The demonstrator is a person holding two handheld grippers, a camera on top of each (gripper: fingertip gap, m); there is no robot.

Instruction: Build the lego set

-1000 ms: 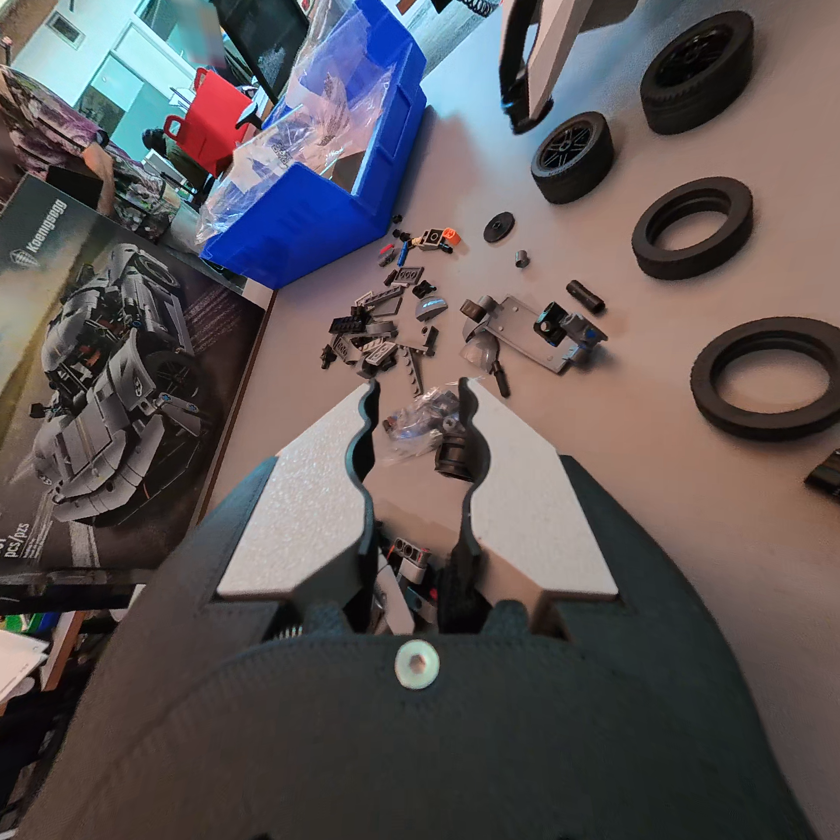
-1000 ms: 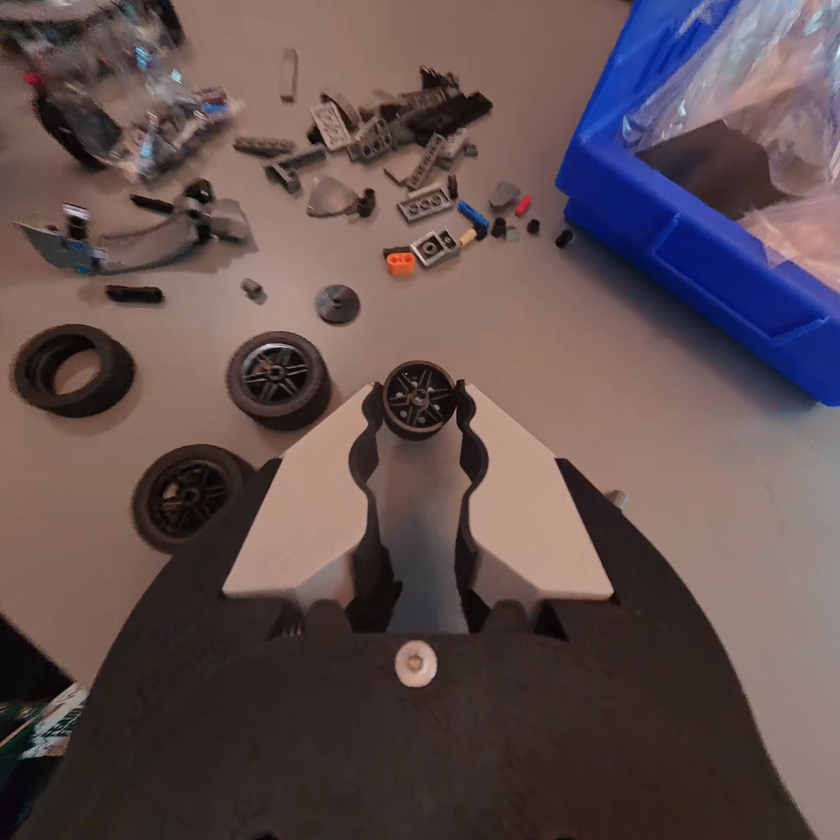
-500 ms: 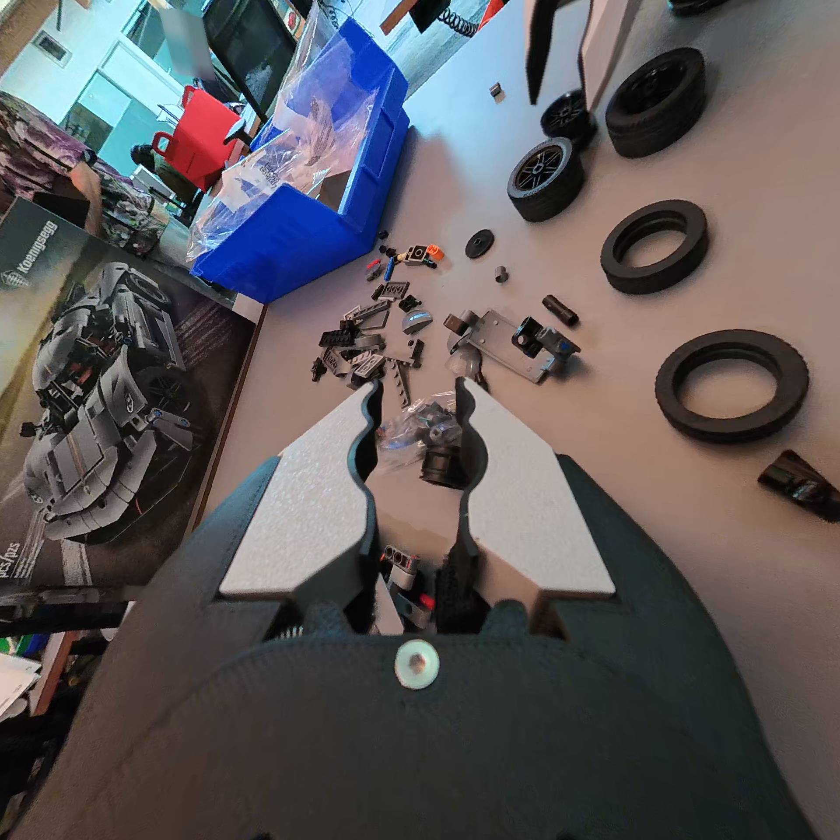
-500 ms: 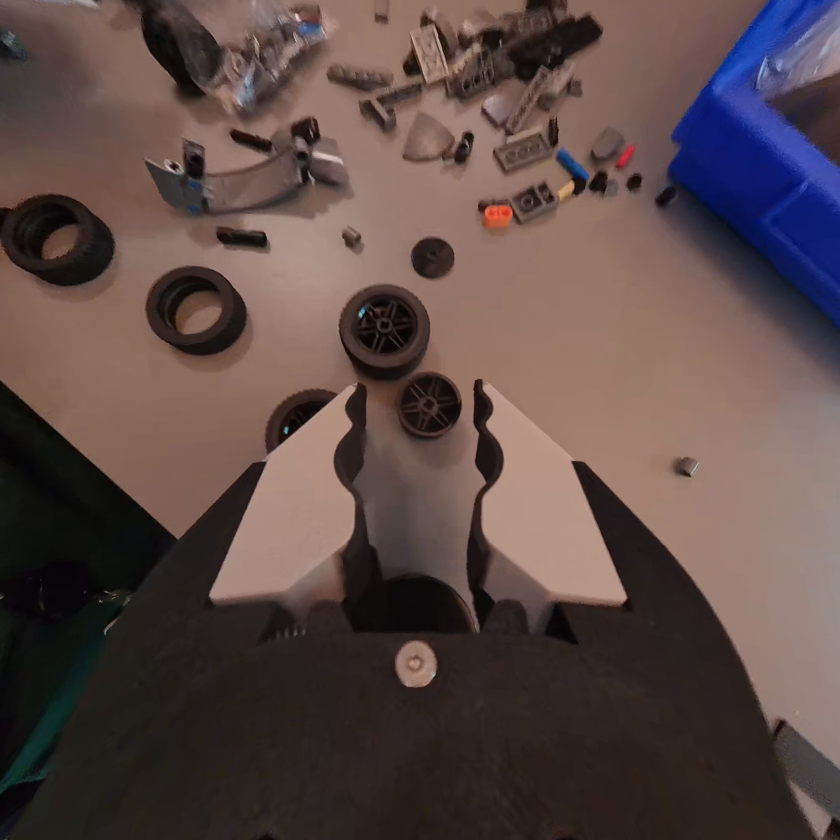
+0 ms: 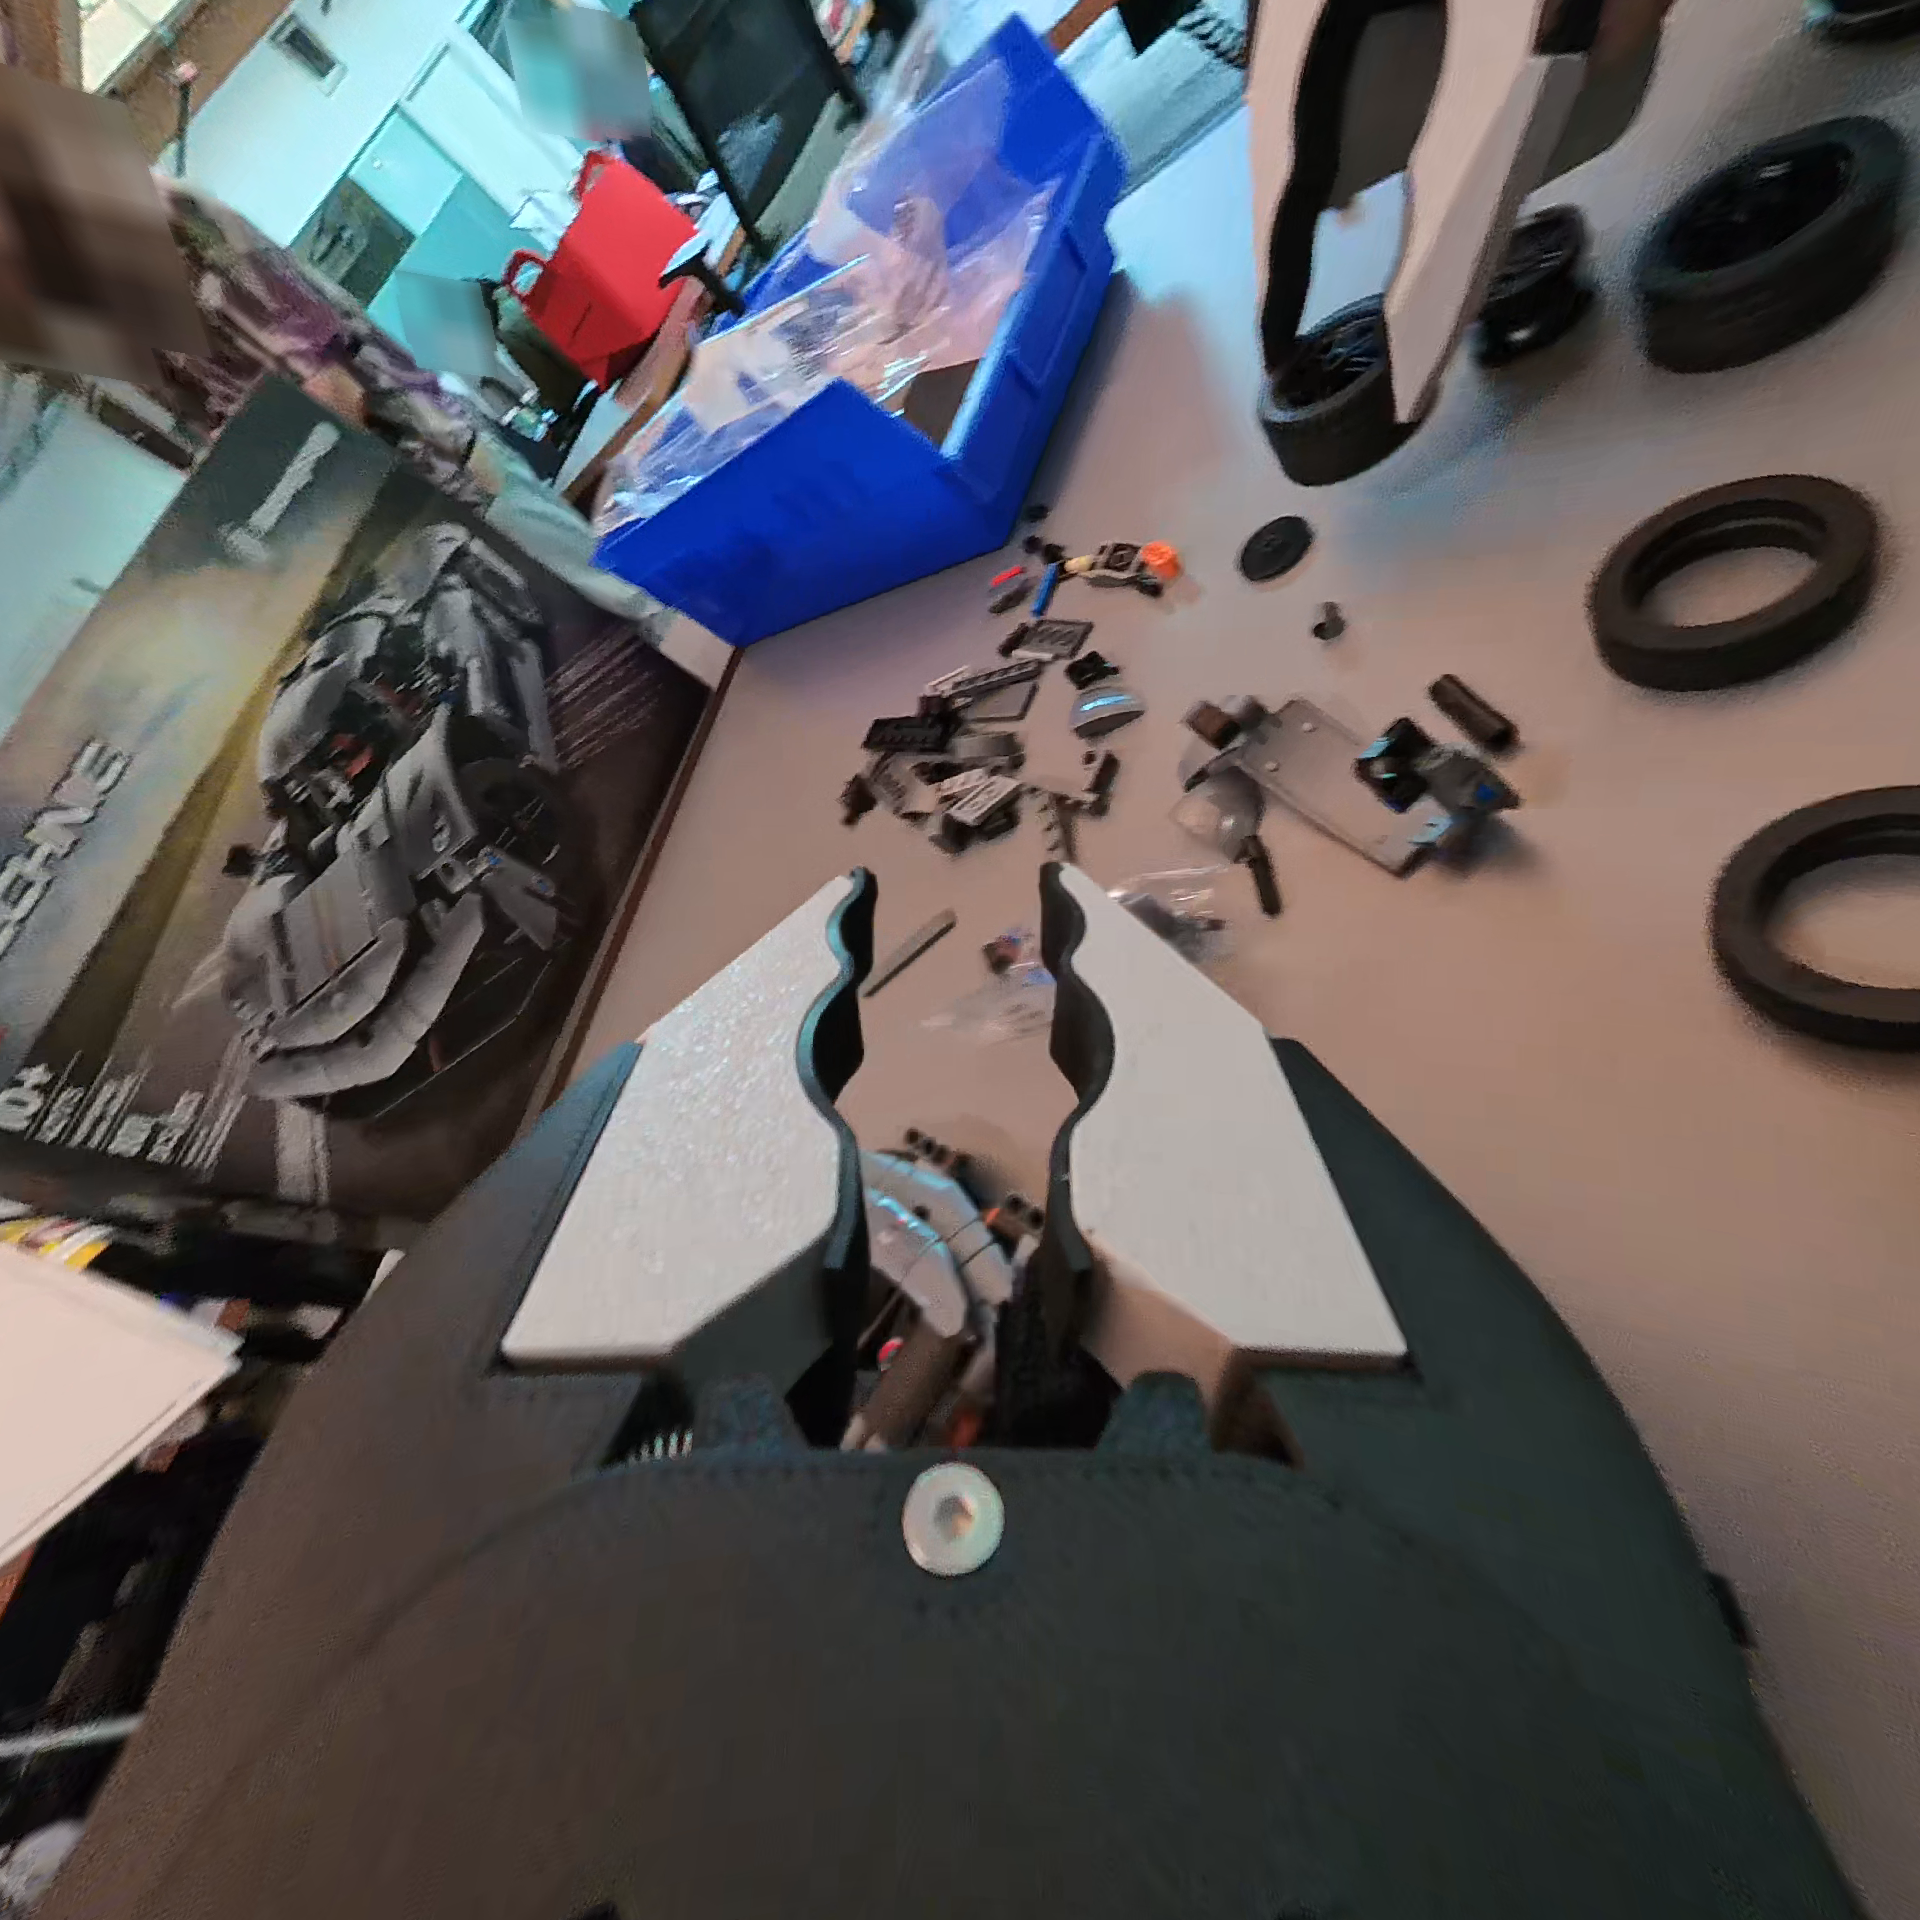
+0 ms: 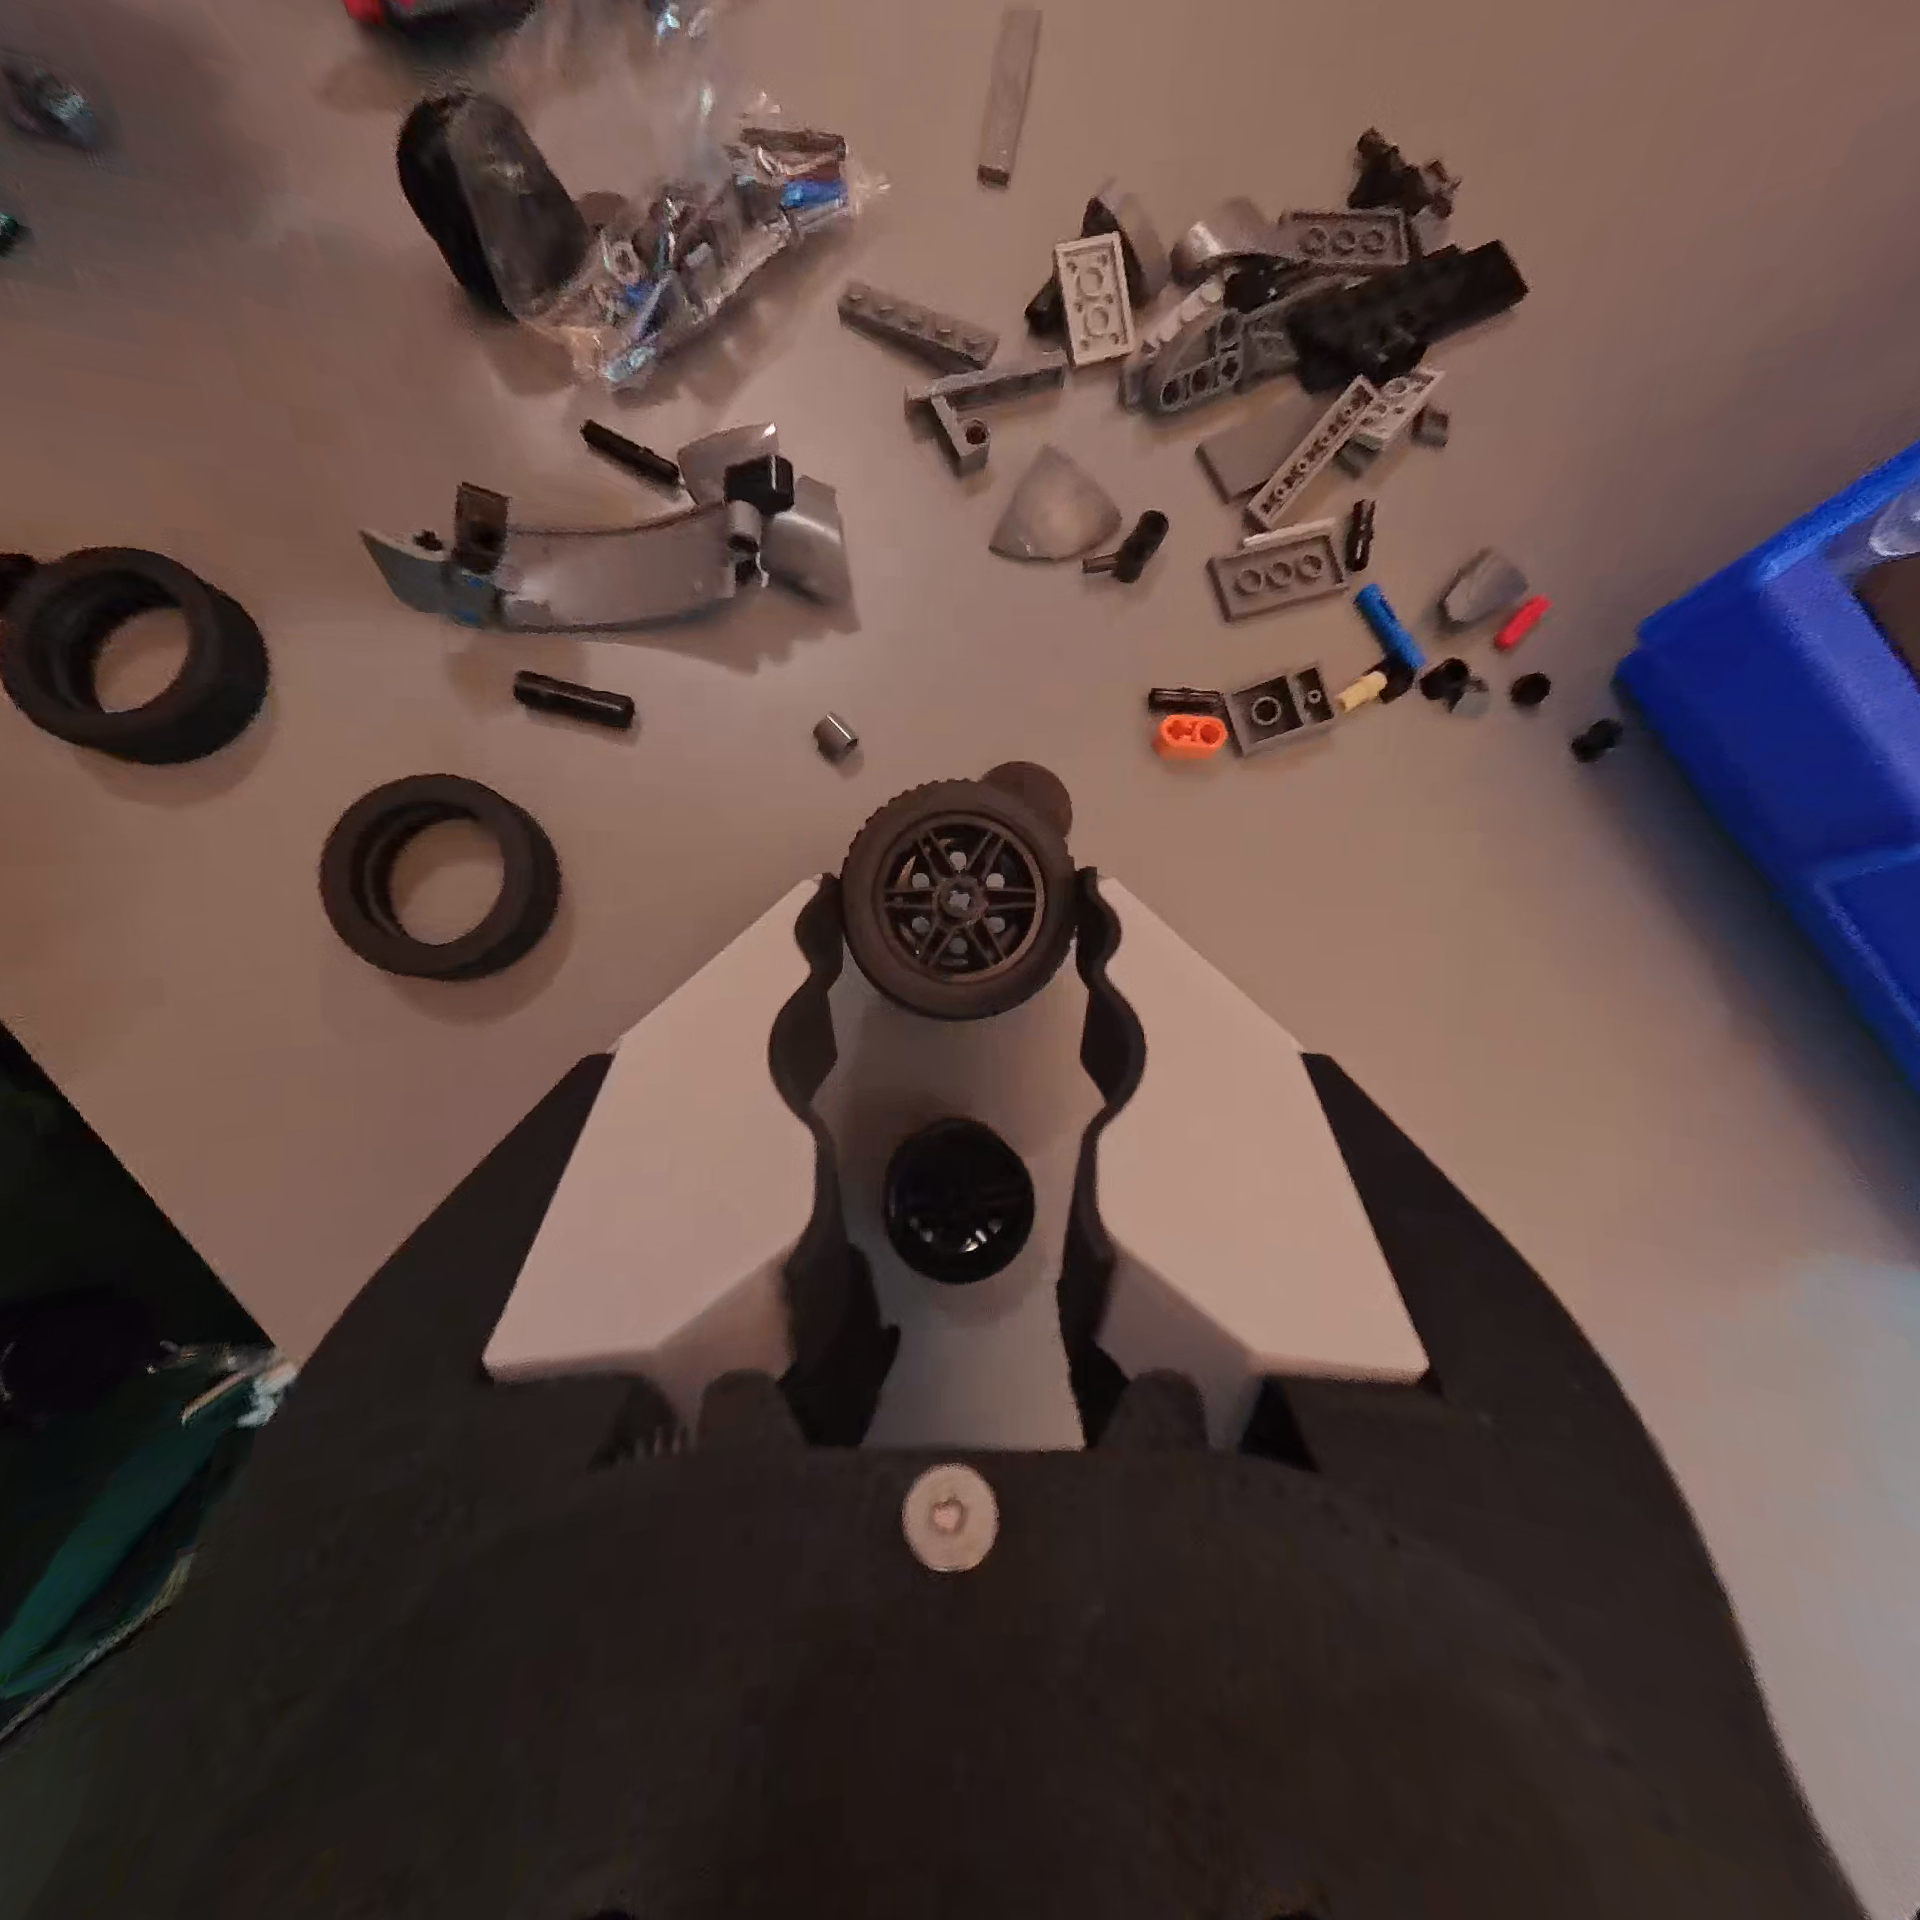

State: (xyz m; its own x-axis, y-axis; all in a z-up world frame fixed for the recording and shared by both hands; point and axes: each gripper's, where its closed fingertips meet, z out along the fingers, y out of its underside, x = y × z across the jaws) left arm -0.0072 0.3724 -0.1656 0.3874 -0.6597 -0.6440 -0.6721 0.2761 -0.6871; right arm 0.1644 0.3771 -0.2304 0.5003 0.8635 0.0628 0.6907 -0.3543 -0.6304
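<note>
My right gripper (image 6: 954, 891) has its fingertips against both sides of a black tyred wheel (image 6: 956, 914) that stands on the grey table. It also shows at the top of the left wrist view (image 5: 1351, 343), astride that wheel (image 5: 1320, 416). A bare black rim (image 6: 956, 1200) lies on the table under the right gripper. My left gripper (image 5: 956, 894) is open and empty above the table. A partly built grey model (image 5: 935, 1226) shows under its jaws. Two loose tyres (image 6: 436, 878) (image 6: 125, 655) lie left of the right gripper.
A grey curved sub-assembly (image 6: 613, 561), a pile of loose bricks (image 6: 1299, 312) and a plastic parts bag (image 6: 665, 249) lie ahead. A blue bin (image 6: 1797, 707) stands at the right. The set's box (image 5: 312, 779) stands along the table's left edge. Another tyred wheel (image 5: 1756, 270) is far right. The gap from one gripper's tips to the other's is roughly 20 cm. From my right tips it is roughly 6 cm to the bare black rim (image 6: 956, 1200); from my left, 25 cm. Seen from the left wrist view (image 5: 1521, 252) as well.
My right gripper let go of the bare rim, moved forward and closed around the tyred wheel. My left gripper drew back, so the parts bag now lies ahead of its tips.
</note>
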